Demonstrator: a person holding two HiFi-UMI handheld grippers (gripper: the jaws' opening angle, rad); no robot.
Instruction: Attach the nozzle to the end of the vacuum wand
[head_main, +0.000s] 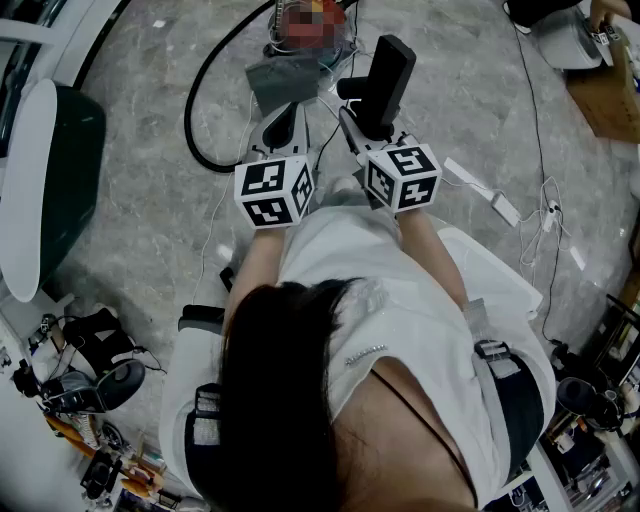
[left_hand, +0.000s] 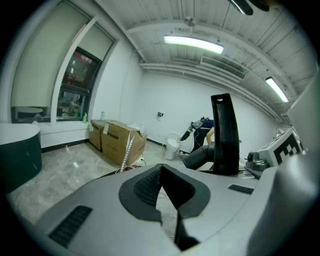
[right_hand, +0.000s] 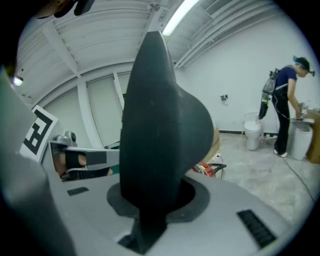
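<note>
A black vacuum nozzle (head_main: 385, 80) stands upright, with my right gripper (head_main: 362, 128) shut on its lower end. In the right gripper view the nozzle (right_hand: 160, 125) fills the middle, and the pads of that gripper (right_hand: 150, 205) press on its narrow base. My left gripper (head_main: 287, 118) is beside it on the left, shut with nothing between its pads (left_hand: 172, 192). From the left gripper view the nozzle (left_hand: 225, 135) rises at the right. A silvery ribbed tube (left_hand: 127, 149) stands on the floor ahead, above a black hose (head_main: 212, 95). Where the tube ends is hidden.
Cardboard boxes (left_hand: 116, 139) sit by the far wall. A person (right_hand: 284, 107) stands at a white bin (right_hand: 252, 134) on the right. A white power strip (head_main: 497, 205) and thin cables lie on the marble floor. Tools crowd the lower left corner (head_main: 75, 385).
</note>
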